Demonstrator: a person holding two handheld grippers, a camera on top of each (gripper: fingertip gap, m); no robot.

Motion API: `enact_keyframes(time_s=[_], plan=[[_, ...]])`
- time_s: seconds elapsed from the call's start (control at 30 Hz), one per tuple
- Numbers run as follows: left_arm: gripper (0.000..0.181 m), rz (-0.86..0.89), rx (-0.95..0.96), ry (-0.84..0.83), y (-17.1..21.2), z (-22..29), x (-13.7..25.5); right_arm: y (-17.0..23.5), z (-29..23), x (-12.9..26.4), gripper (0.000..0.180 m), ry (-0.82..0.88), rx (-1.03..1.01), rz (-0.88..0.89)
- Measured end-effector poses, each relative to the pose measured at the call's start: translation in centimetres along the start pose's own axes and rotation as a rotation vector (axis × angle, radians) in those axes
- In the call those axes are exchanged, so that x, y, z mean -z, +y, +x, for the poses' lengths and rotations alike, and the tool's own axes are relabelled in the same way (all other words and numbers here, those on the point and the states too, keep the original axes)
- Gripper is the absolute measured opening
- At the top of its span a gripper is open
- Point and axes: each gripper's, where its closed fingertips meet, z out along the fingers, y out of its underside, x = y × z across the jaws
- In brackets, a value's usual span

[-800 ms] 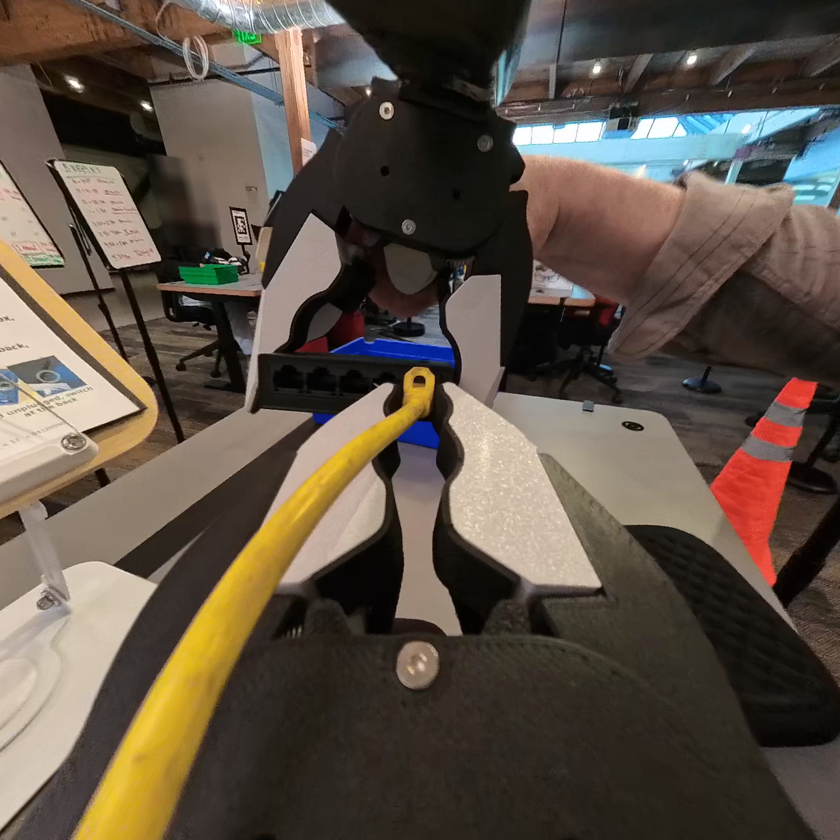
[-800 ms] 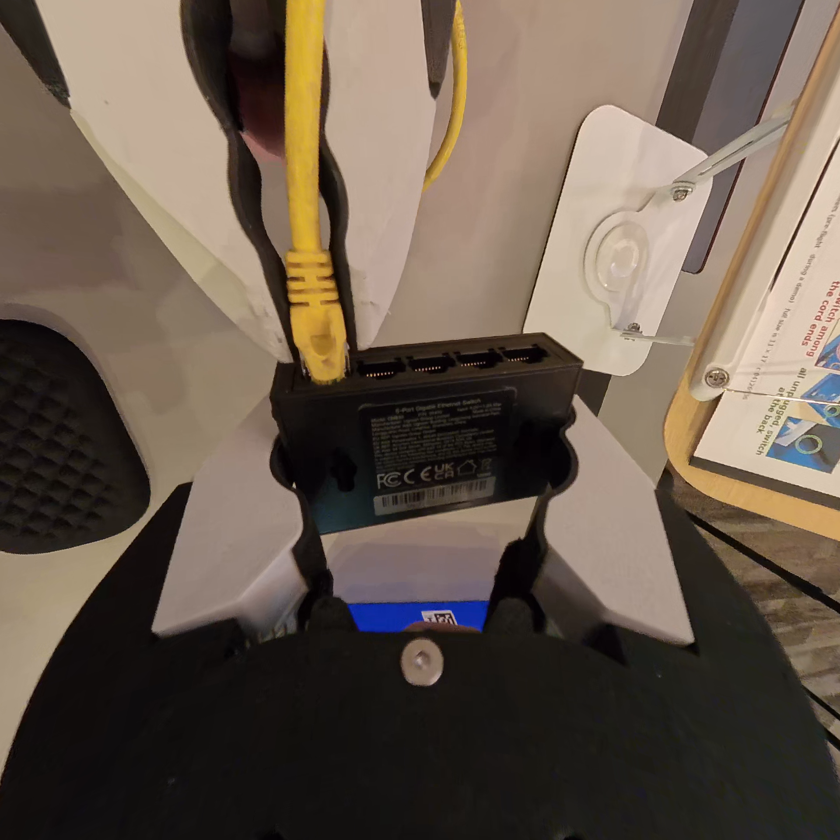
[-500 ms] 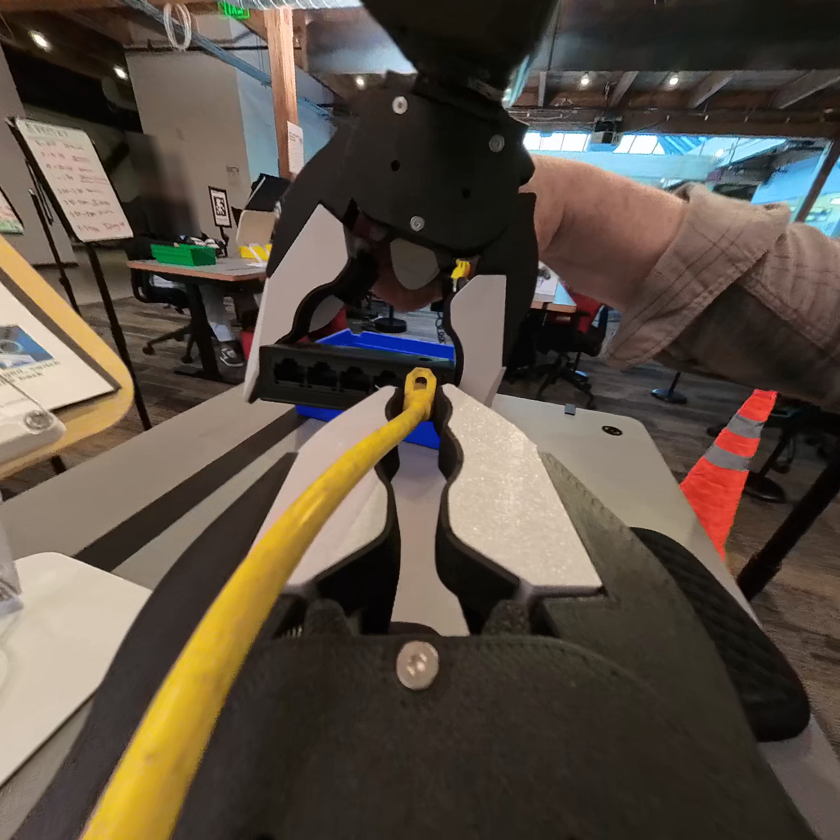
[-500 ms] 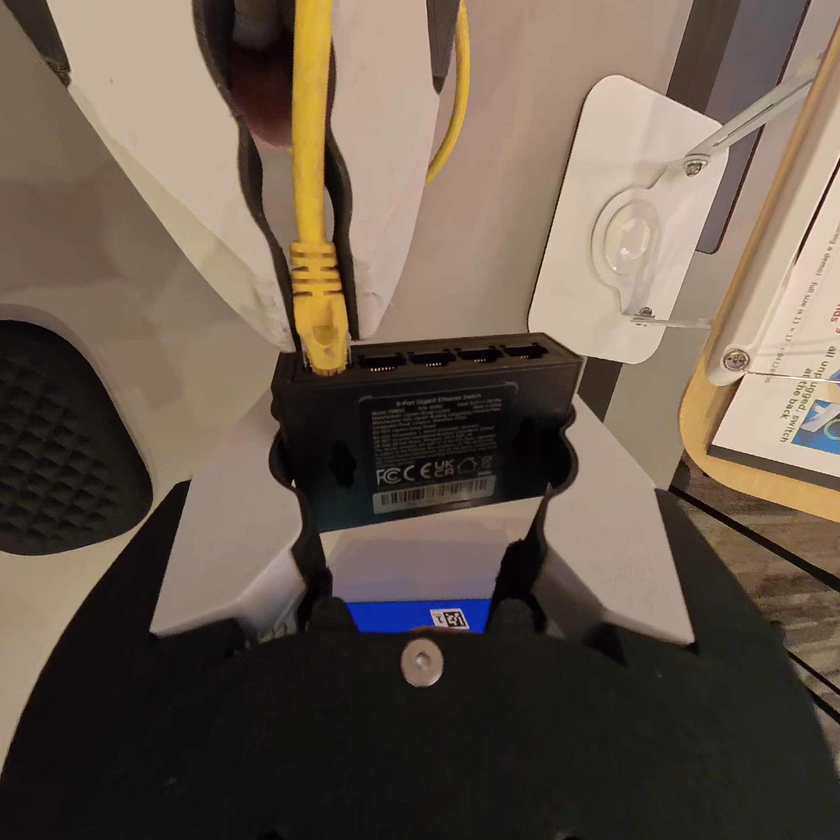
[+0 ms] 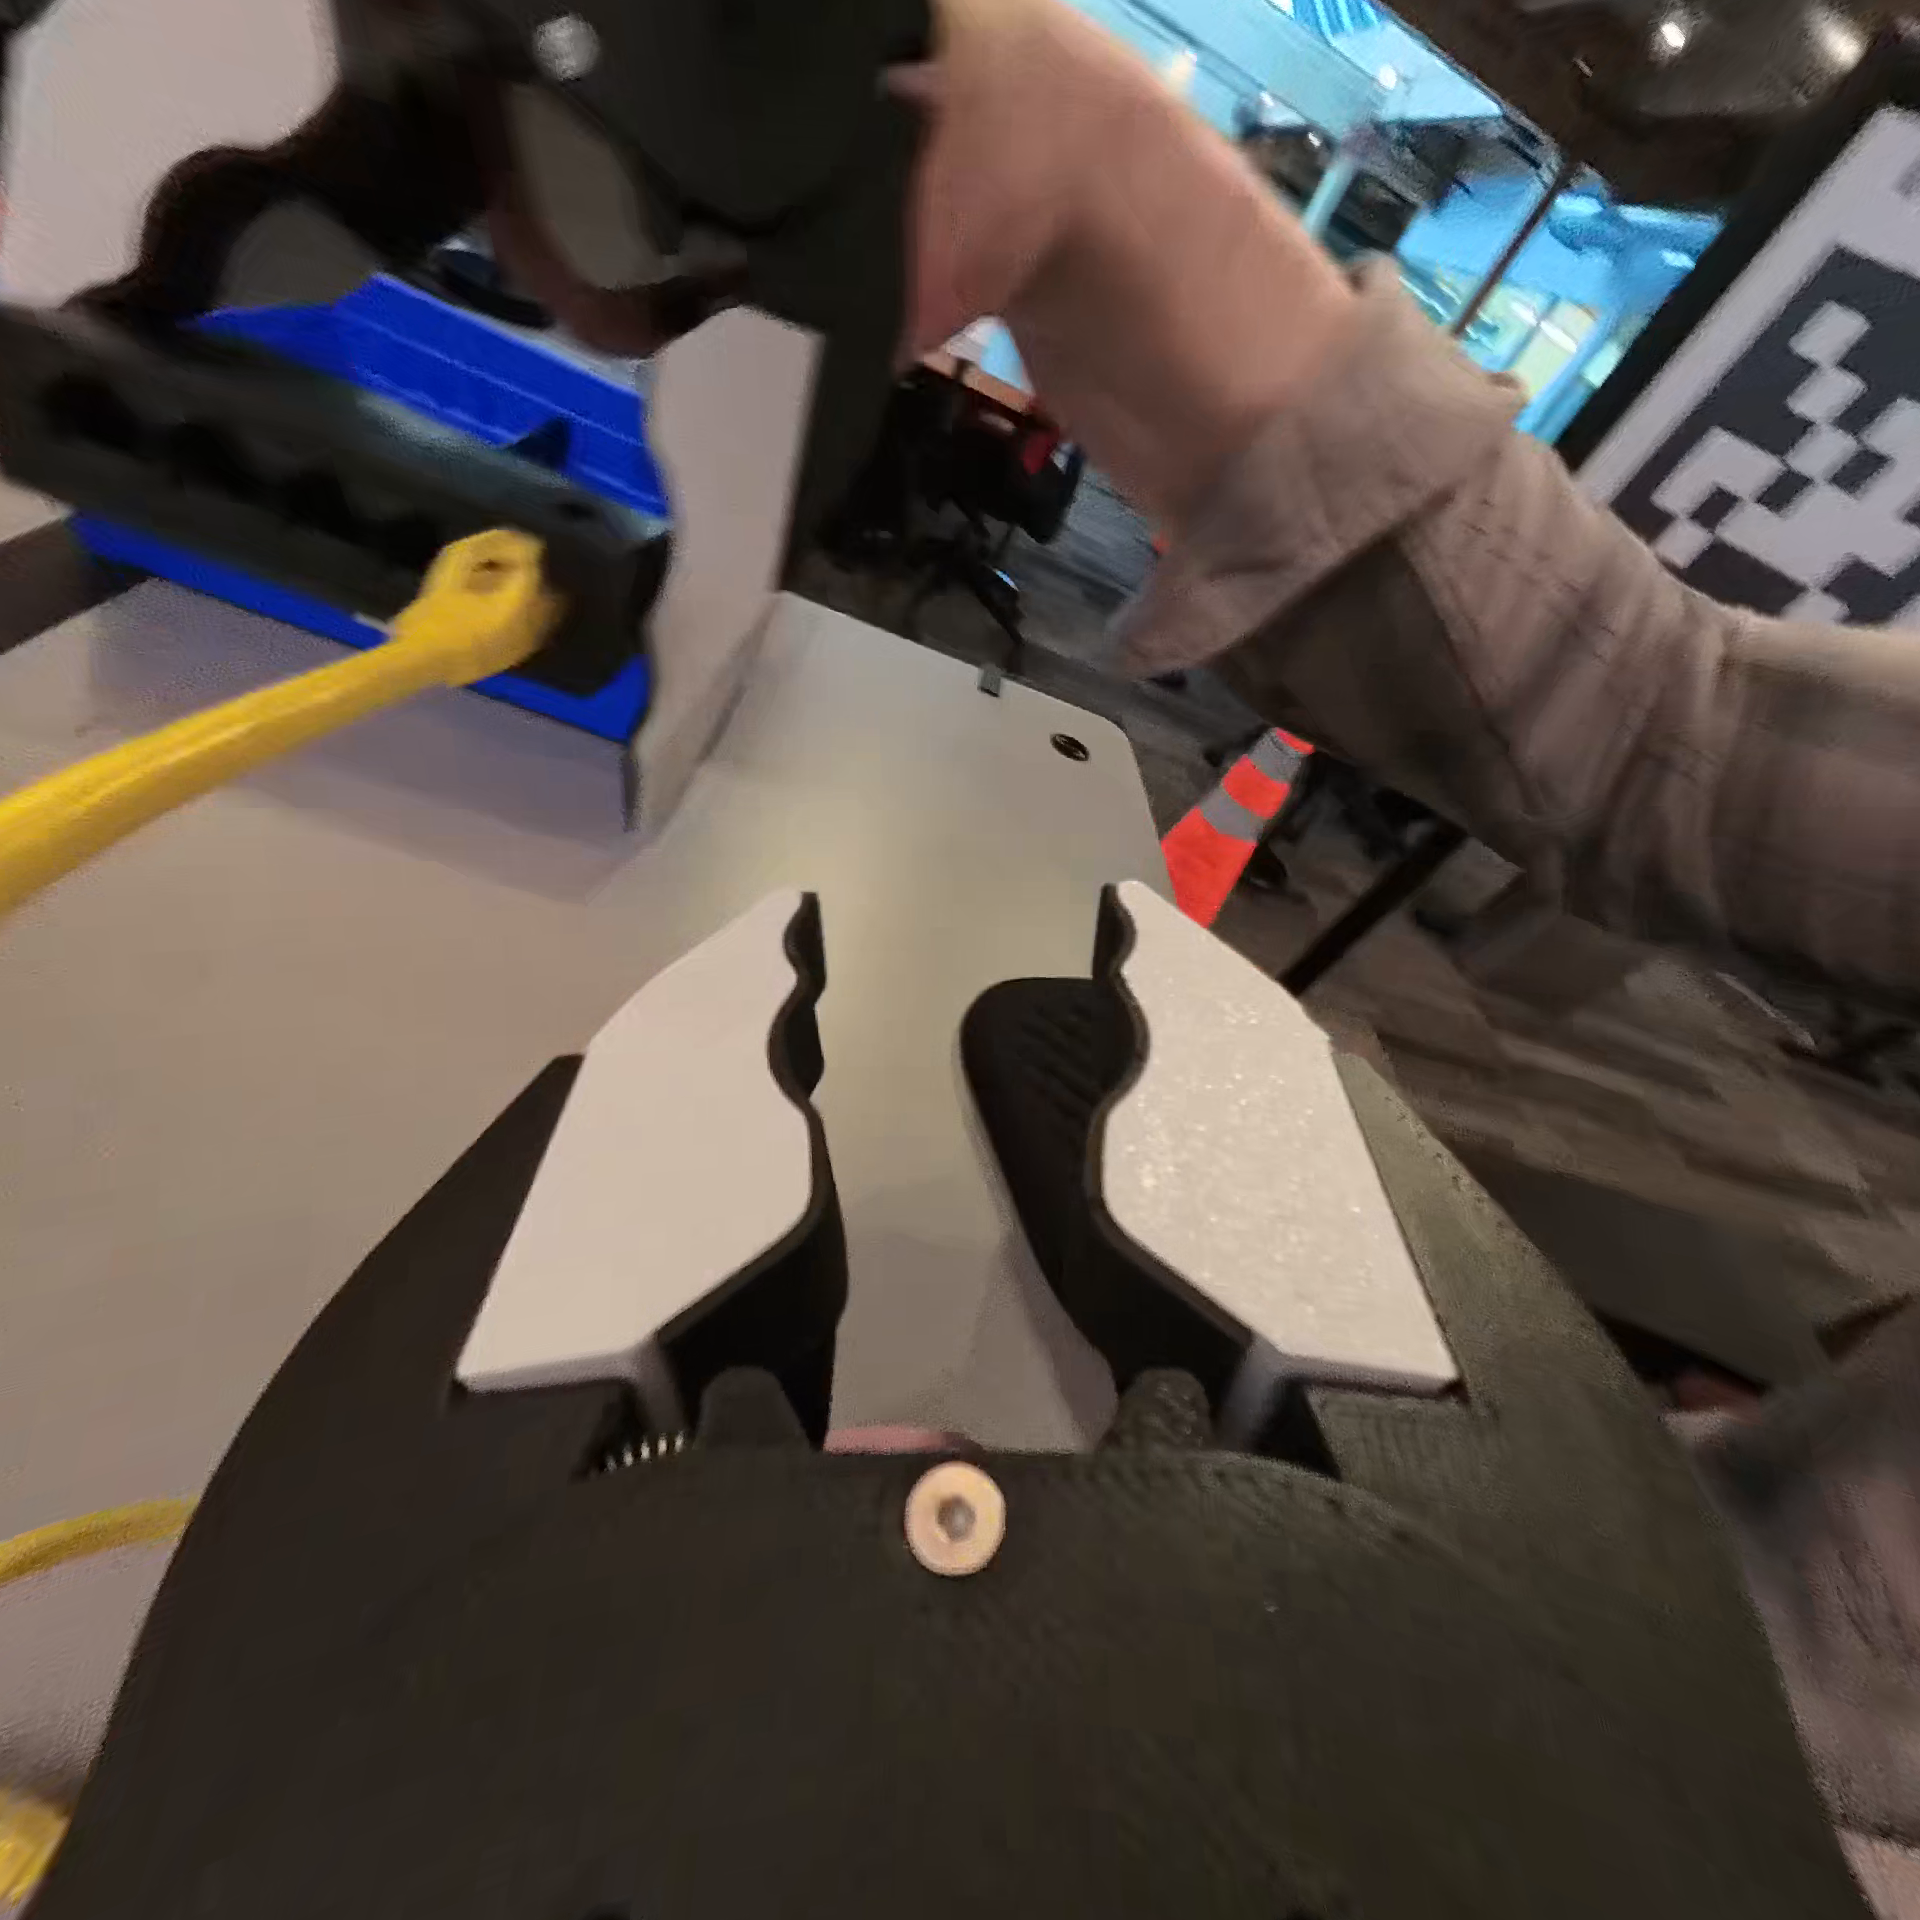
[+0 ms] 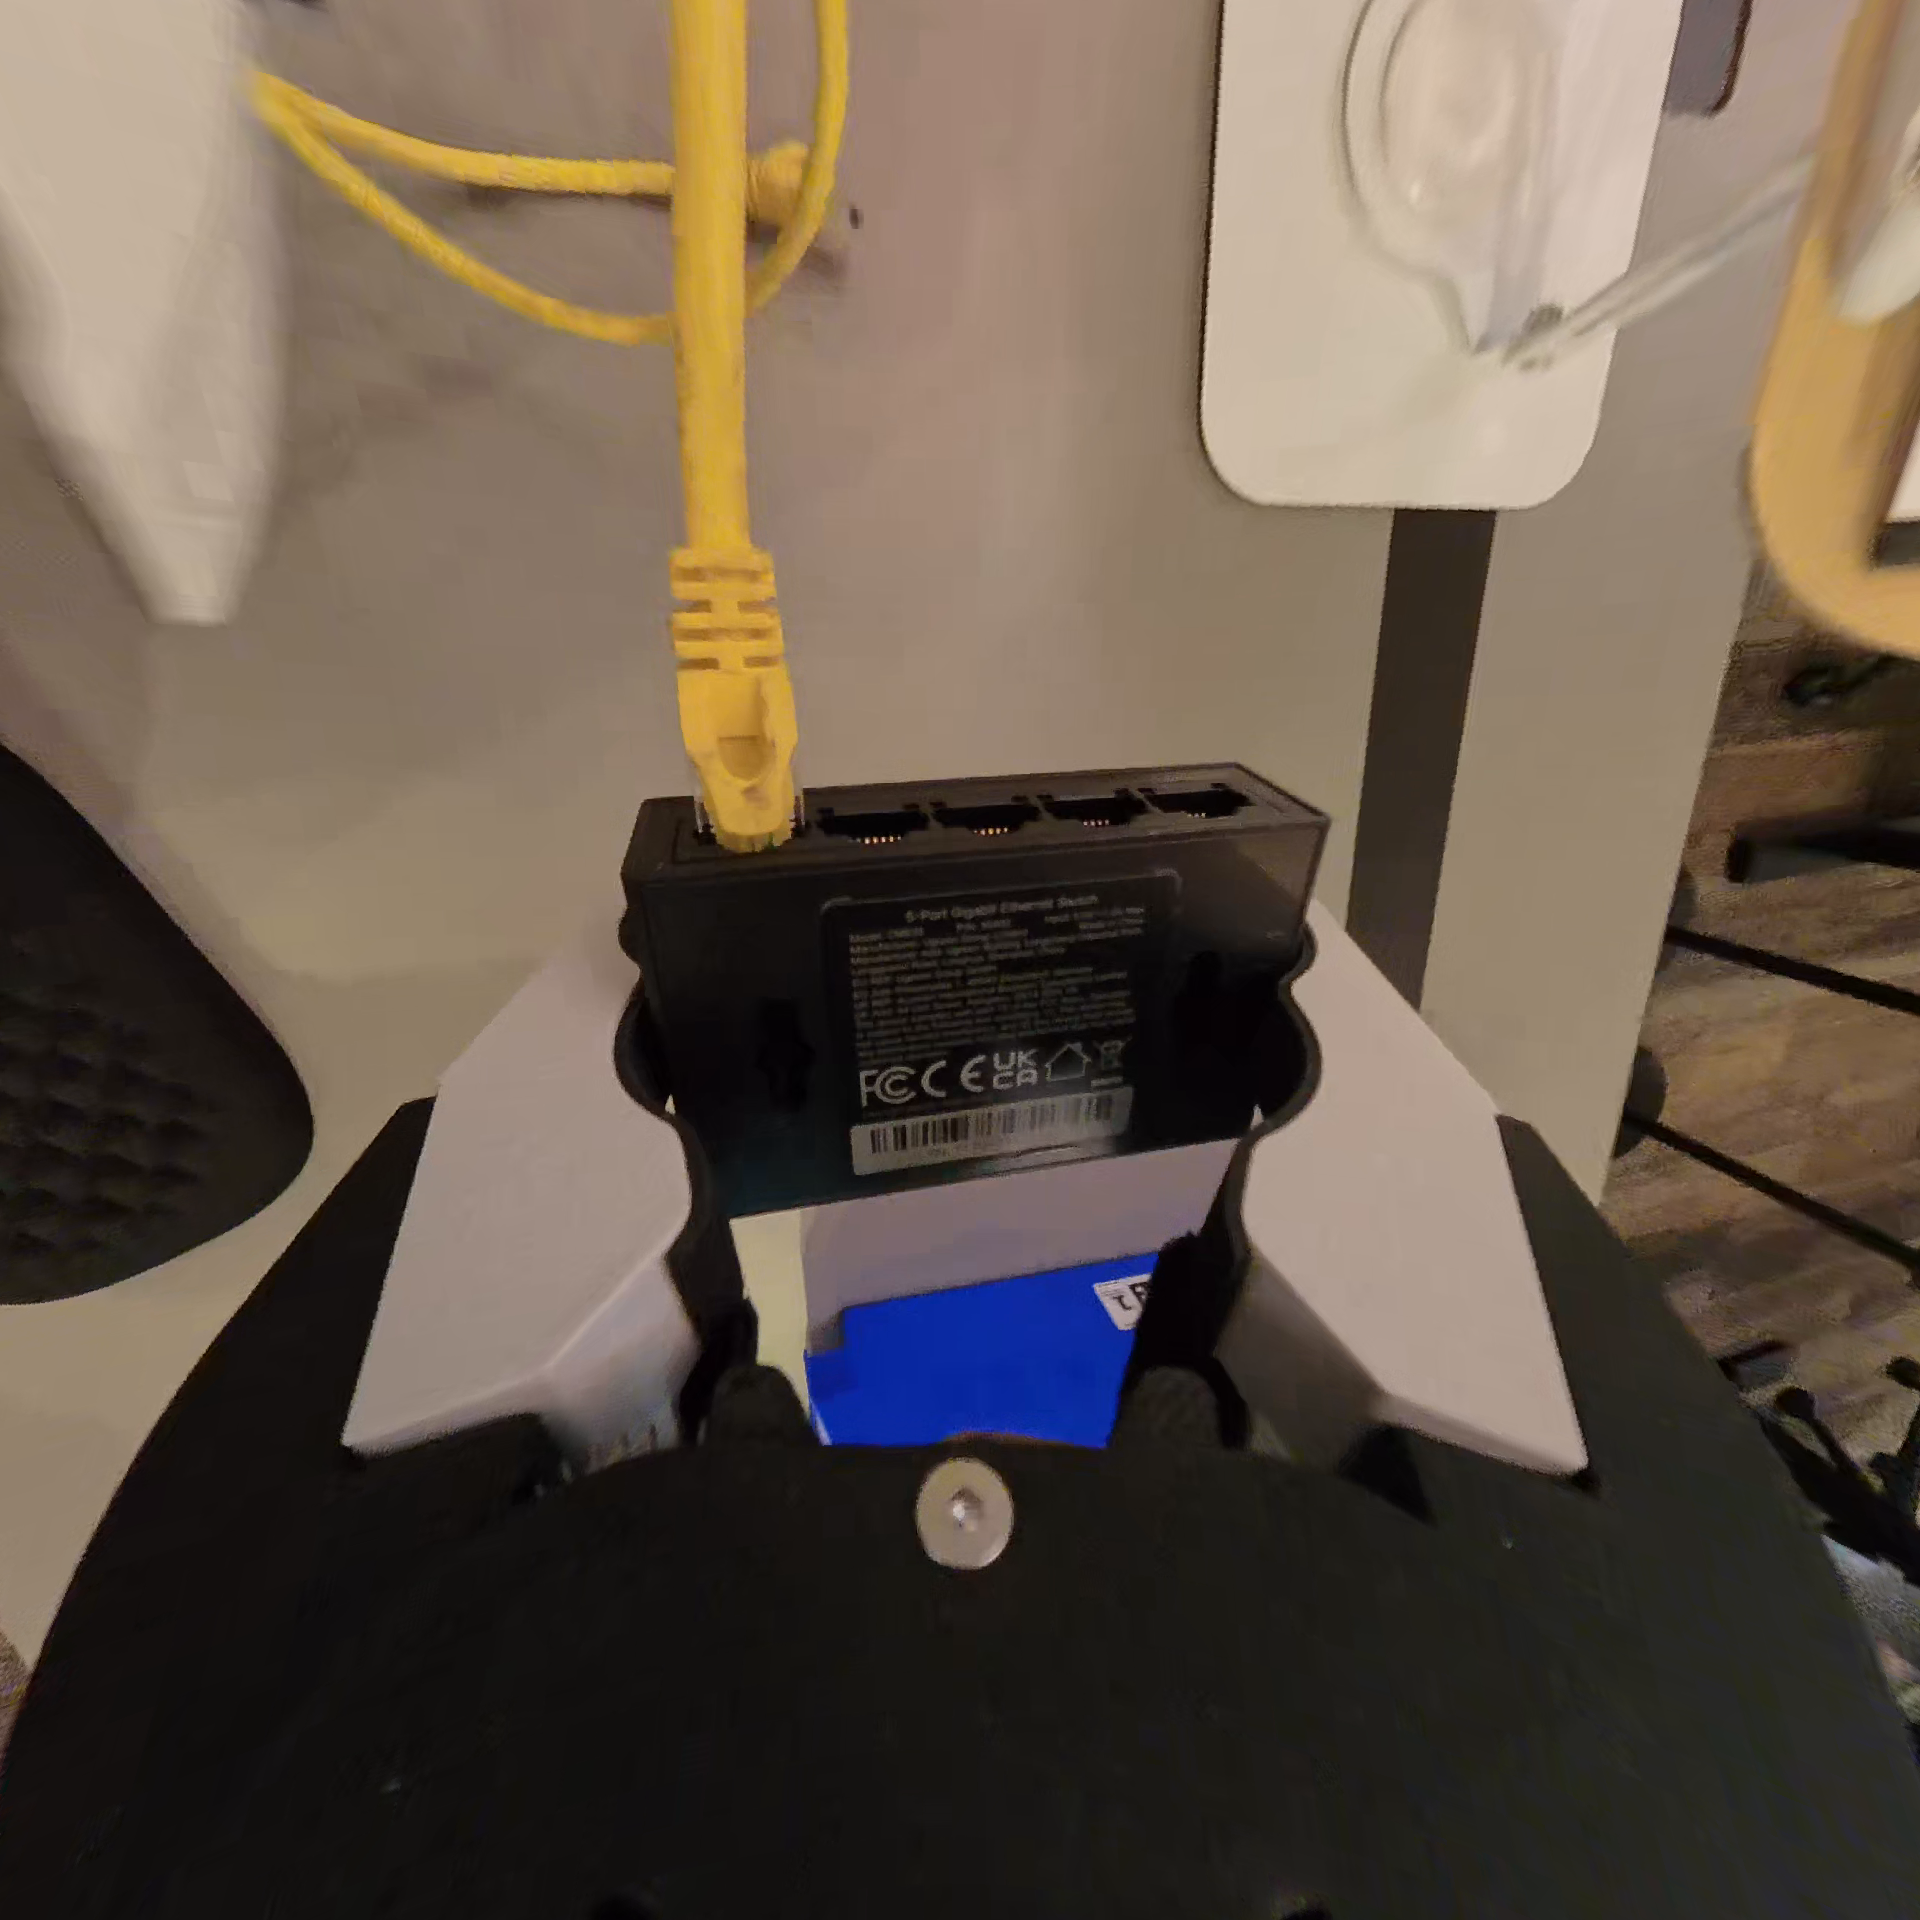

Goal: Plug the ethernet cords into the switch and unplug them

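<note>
Our right tool (image 6: pixel 961 997) is clamped on the black switch (image 6: pixel 971 977), one finger on each short side, holding it in the air above the grey surface (image 6: pixel 1039 520) with its labelled underside toward the camera and its row of ports facing away. A yellow cord (image 6: pixel 717 416) is plugged into the port at the left end of that row in the right wrist view; the four ports beside it are bare. The cord runs straight away from the switch, and more of it lies in loose loops on the surface beyond.

Our left tool (image 5: pixel 956 914) stands apart, its two white fingers (image 5: pixel 686 1122) spread with nothing between them, hovering over the surface near its far right corner. In the left wrist view the switch (image 5: pixel 312 468) sits up and to the left, blurred, with the cord (image 5: pixel 260 707) leaving its near end and sloping down toward the left edge of the picture. The right tool (image 5: pixel 665 436) grips it there, and a sleeve (image 5: pixel 1507 623) reaches in from the right.

Under the switch a blue bin (image 6: pixel 977 1361) rests on the surface. A black pad (image 6: pixel 114 1049) lies toward the surface's edge, and the white base (image 6: pixel 1403 312) of a clear stand sits at the opposite side. An orange cone (image 5: pixel 1236 821) stands on the floor beyond the surface.
</note>
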Motion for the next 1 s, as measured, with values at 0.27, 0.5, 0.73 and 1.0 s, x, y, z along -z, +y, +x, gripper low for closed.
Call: enact_keyframes(time_s=[0.27,0.5,0.73,1.0], plan=[[0.047,0.026,-0.306,0.216,-2.0,6.9,1.8,3.1,-1.1,-4.5,0.113,-0.051,-0.06,-0.015],[0.041,0.075,-0.333,0.042,-4.6,1.7,5.6,2.5,-2.2,-8.9,0.113,-0.096,-0.05,-0.043],[0.039,0.044,-0.356,-0.092,-5.0,-1.9,7.6,2.3,-2.7,-12.1,0.111,-0.12,-0.025,-0.104],[0.038,0.009,-0.375,-0.135,-4.8,-2.7,8.2,2.1,-4.1,-14.5,0.109,-0.183,0.017,-0.176]])
